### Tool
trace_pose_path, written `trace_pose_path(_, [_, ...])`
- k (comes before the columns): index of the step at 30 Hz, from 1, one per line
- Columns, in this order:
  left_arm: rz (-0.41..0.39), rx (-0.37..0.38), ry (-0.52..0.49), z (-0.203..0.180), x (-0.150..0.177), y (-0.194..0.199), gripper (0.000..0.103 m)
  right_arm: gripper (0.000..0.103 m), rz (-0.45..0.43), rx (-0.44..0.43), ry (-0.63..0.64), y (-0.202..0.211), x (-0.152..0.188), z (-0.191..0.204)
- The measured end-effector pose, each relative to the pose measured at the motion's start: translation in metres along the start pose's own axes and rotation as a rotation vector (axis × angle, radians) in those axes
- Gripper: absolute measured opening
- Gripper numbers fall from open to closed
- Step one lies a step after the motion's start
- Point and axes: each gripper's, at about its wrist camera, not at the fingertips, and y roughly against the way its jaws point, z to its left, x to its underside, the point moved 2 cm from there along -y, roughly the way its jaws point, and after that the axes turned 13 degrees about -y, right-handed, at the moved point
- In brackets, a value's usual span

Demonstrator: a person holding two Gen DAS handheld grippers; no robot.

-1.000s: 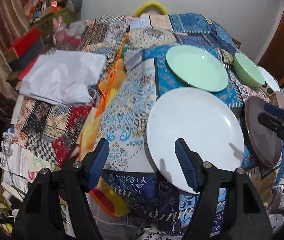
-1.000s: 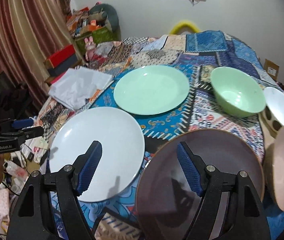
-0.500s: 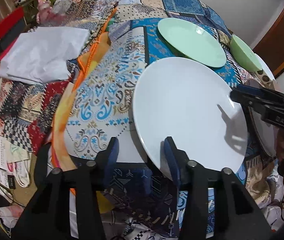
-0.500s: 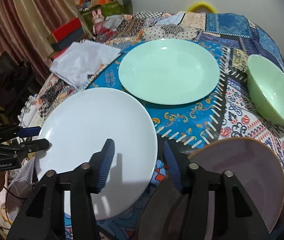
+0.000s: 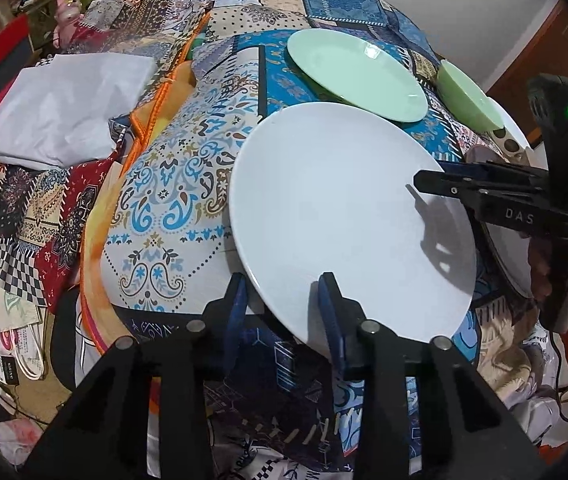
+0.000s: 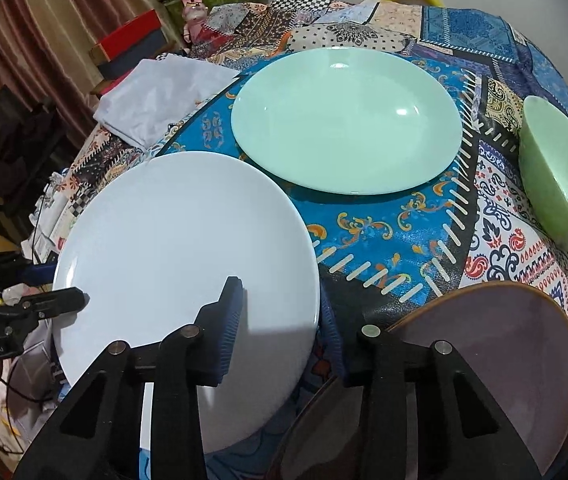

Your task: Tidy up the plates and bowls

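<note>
A large white plate (image 5: 343,216) lies on the patterned cloth; it also shows in the right wrist view (image 6: 180,252). My left gripper (image 5: 284,308) straddles its near rim, one finger under and one over, jaws narrowed on it. My right gripper (image 6: 280,320) straddles the plate's opposite rim the same way and shows in the left wrist view (image 5: 435,180). A mint green plate (image 6: 343,120) lies behind, a green bowl (image 6: 563,184) to its right, and a mauve plate (image 6: 495,344) at the near right.
A folded white cloth (image 5: 64,104) lies at the left on the patchwork cover. A white bowl's edge (image 5: 517,132) shows past the green bowl (image 5: 467,96). Boxes (image 6: 132,40) and clutter stand at the far left. Papers and bags (image 5: 4,320) lie below the table edge.
Both grippers moved in onto the white plate's opposite rims and their jaws narrowed from wide open to closed on the rim.
</note>
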Motion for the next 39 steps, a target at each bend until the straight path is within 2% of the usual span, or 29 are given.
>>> trace_pose_path(6, [-0.001,-0.016,0.013,0.005,0.002,0.001,0.035,0.036,0.01,-0.037,-0.018,-0.001,0.005,0.006])
trace_pose_path(11, [-0.01,0.023,0.061,0.018,0.006,0.001,0.034,0.036,0.009,-0.062,-0.015,-0.003,0.011,0.011])
trace_pose_path(15, [-0.013,0.047,0.083,0.02,0.006,-0.001,0.034,0.036,-0.006,-0.044,0.012,-0.006,0.014,0.014])
trace_pose_path(19, [-0.013,0.04,0.101,0.019,0.006,0.0,0.034,0.036,-0.022,-0.018,0.041,-0.008,0.016,0.019])
trace_pose_path(24, [-0.006,0.019,0.124,0.019,0.004,0.002,0.034,0.021,-0.026,-0.028,-0.011,-0.004,0.013,0.011])
trace_pose_path(26, [-0.006,0.017,0.136,0.02,0.003,0.003,0.034,0.019,-0.032,-0.034,-0.021,-0.001,0.014,0.009])
trace_pose_path(39, [-0.036,0.011,0.119,0.006,-0.008,0.016,0.034,0.019,-0.089,-0.059,-0.078,0.023,0.017,-0.002])
